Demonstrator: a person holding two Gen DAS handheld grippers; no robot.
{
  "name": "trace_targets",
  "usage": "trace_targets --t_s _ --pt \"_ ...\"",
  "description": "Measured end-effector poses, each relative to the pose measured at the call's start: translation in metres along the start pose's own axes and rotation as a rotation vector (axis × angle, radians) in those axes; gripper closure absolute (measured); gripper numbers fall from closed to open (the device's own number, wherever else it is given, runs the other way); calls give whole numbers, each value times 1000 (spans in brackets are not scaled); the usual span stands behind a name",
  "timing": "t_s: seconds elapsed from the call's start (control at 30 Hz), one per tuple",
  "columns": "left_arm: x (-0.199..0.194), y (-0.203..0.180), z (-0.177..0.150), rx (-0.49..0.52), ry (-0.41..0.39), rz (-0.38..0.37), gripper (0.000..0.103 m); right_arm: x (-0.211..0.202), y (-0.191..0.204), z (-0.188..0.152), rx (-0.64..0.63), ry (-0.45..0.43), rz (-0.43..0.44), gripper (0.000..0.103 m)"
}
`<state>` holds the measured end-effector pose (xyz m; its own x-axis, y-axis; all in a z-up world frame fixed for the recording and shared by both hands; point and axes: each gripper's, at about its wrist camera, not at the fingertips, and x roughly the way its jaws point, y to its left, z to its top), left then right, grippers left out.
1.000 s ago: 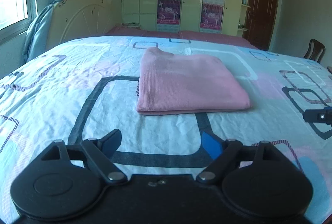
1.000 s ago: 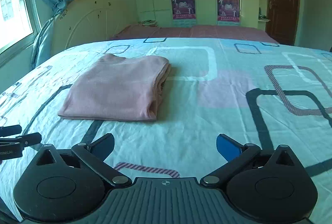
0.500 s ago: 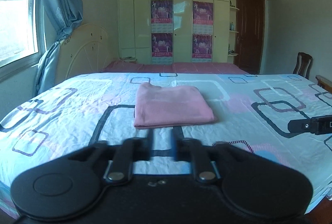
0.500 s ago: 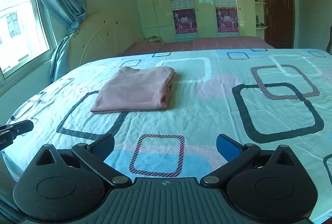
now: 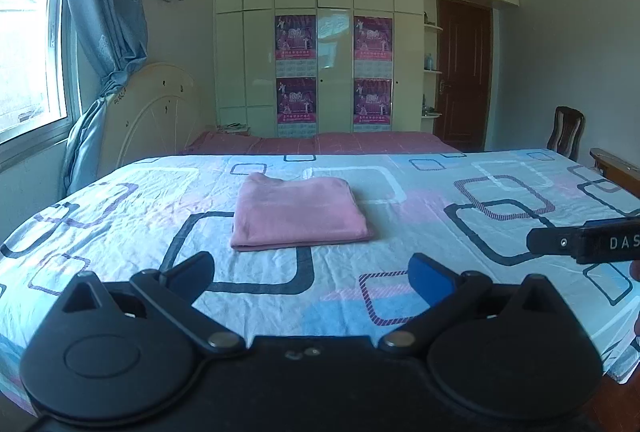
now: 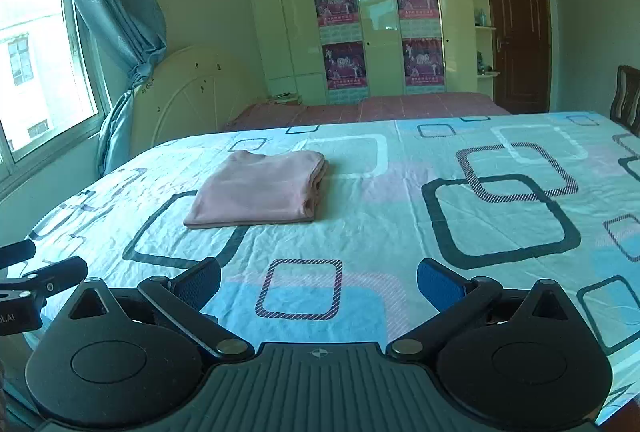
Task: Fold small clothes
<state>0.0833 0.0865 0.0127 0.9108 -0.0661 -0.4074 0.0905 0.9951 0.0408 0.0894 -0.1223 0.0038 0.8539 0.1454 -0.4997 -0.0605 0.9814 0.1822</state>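
Observation:
A pink garment (image 5: 298,212) (image 6: 260,194) lies folded into a neat rectangle on the patterned bed sheet (image 5: 120,224) (image 6: 400,232). Both grippers hang back from it, above the near part of the bed. My left gripper (image 5: 310,270) has its jaws opening wide, with only the sheet showing between them. My right gripper (image 6: 318,274) stands open and holds nothing. A black part of the right gripper's body (image 5: 584,242) juts in at the right edge of the left wrist view. The left gripper's body (image 6: 40,276) shows at the left edge of the right wrist view.
A cream headboard (image 5: 160,112) and a blue curtain (image 5: 104,32) by the window stand at the left. Behind the bed are a white wardrobe (image 5: 336,52) with posters, a brown door (image 5: 464,72) and a wooden chair (image 5: 566,132).
Both grippers have drawn back and risen, so the folded garment looks smaller and farther off. The left jaws stood nearly together half a second ago and now stand wide apart.

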Motion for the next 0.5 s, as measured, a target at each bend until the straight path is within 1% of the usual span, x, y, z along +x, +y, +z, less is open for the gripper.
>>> trace_targets --t_s 0.27,0.5 --pt "-14 -9 1 14 -23 5 0 -12 -6 4 -1 -31 -6 0" --pt "-16 -12 4 13 -26 8 0 -17 -5 5 -22 -41 0 0"
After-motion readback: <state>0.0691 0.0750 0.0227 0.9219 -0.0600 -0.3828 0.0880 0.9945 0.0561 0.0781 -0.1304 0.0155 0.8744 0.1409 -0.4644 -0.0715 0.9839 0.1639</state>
